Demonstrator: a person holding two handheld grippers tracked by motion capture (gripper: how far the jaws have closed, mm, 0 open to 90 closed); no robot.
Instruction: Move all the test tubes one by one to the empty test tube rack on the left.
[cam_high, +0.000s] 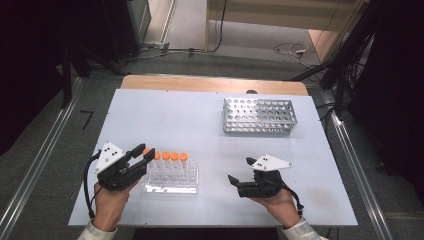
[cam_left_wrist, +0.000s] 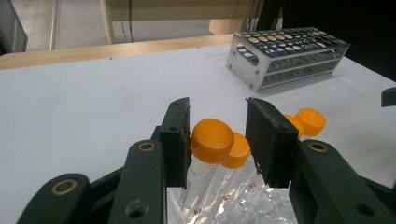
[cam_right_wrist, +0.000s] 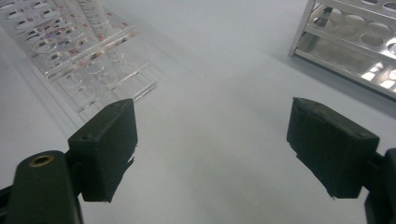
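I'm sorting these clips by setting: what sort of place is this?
Probably a lab-style workbench set up for recording: a clear rack of orange-capped tubes, an empty metal tube rack, and a white table with cables on the floor behind.

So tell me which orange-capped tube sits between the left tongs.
The tube at the left end of the row, nearest the left tongs: its orange cap sits between the open jaws, while the other tubes stand beyond the right jaw.

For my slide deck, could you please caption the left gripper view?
Open left tool straddling an orange-capped tube in the clear rack, metal rack beyond.
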